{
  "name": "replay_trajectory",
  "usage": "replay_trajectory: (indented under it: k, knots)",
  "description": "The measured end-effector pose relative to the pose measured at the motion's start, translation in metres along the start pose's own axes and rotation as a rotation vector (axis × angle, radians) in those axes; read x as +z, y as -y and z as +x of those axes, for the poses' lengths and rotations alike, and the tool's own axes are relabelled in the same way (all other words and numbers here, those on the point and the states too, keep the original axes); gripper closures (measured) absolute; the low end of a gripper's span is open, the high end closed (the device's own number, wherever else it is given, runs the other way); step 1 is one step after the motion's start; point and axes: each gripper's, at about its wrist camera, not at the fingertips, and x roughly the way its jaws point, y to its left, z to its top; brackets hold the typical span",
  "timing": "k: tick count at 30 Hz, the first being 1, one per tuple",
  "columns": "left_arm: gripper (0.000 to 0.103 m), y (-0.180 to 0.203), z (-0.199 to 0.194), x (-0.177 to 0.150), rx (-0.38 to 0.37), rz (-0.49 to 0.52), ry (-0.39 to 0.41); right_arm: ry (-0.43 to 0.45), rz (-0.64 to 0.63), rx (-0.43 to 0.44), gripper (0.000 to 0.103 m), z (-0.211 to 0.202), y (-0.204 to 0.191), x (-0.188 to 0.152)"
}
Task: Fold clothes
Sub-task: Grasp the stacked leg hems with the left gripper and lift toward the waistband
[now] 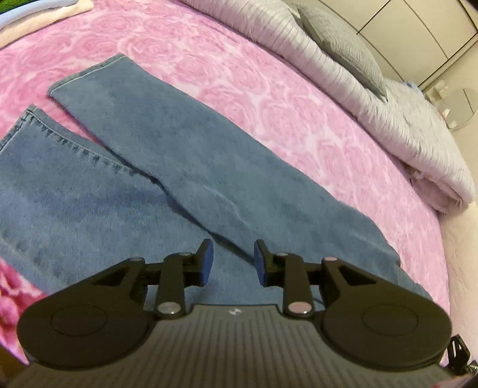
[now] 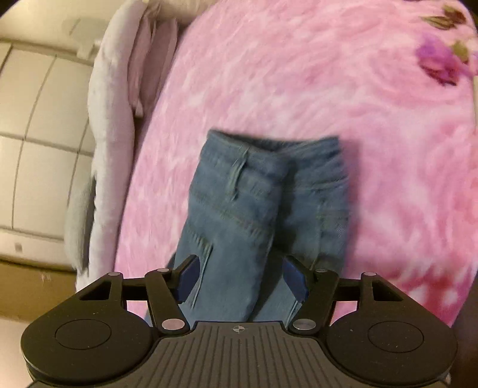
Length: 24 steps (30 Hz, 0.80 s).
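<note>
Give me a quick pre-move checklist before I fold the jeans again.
1. Left gripper jaws open, nothing between them: ok.
2. Right gripper jaws open, denim below but not pinched: ok.
3. Jeans legs aligned: not ok, the two legs splay apart at the hems.
4. Waistband end lying flat on the pink blanket: cannot tell, the right wrist view is blurred.
5. Room on the blanket beside the pillows: ok.

A home bedroom is shown: a bed covered by a pink rose-patterned blanket [image 1: 269,98], pillows [image 1: 343,44] at upper right, wardrobe doors [image 1: 418,27] behind.
</note>
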Motion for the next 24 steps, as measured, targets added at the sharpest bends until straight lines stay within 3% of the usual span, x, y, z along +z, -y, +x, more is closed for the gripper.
replay_trajectory:
  k: [4,9,12,18,24]
  knots:
    - [0.078,-0.035,0.007,0.0,-0.057,-0.082,0.064,0.047,-0.037,0.037,0.037,0.006,0.014,-0.003]
    - [0.078,-0.087,0.012,0.005,-0.098,-0.23,0.218,0.107,-0.069,0.094,0.037,0.008,0.031,-0.016]
    - [0.076,-0.112,0.015,0.013,-0.131,-0.265,0.283,0.14,-0.086,0.129,0.037,0.01,0.036,-0.019]
    - [0.075,-0.151,0.025,0.028,-0.094,-0.33,0.361,0.162,-0.116,0.19,0.037,0.006,0.044,-0.022]
    - [0.075,-0.169,0.042,0.042,-0.062,-0.369,0.385,0.175,-0.117,0.226,0.037,-0.007,0.056,-0.015]
